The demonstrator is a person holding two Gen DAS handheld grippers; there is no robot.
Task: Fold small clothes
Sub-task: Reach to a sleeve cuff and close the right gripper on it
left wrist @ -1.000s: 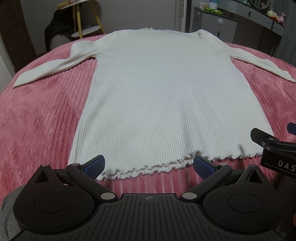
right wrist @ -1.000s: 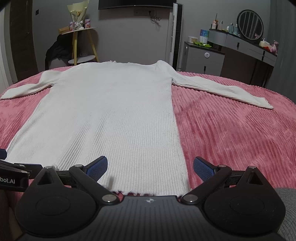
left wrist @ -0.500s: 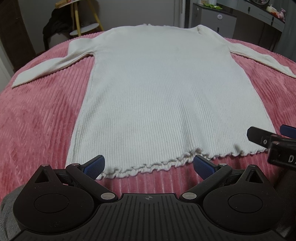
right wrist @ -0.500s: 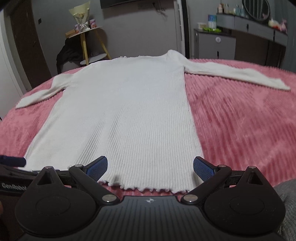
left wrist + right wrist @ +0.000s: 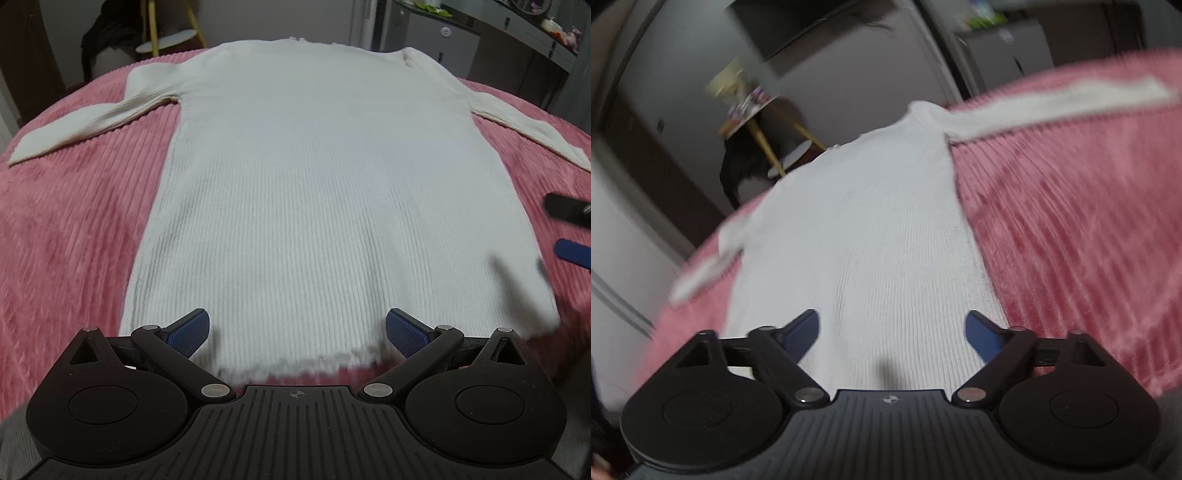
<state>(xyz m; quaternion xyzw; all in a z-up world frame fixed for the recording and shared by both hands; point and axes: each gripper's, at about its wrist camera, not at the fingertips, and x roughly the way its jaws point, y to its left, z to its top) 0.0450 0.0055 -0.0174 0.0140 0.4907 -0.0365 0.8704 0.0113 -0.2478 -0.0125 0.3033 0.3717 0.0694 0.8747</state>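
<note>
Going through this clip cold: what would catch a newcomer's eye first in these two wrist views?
A white ribbed sweater lies flat, sleeves spread, on a pink corduroy bedspread, filling the middle of both views. The left gripper hangs open over its frilled hem. The right gripper, its view tilted and blurred, has just been closing, with nothing between its blue pads.
</note>
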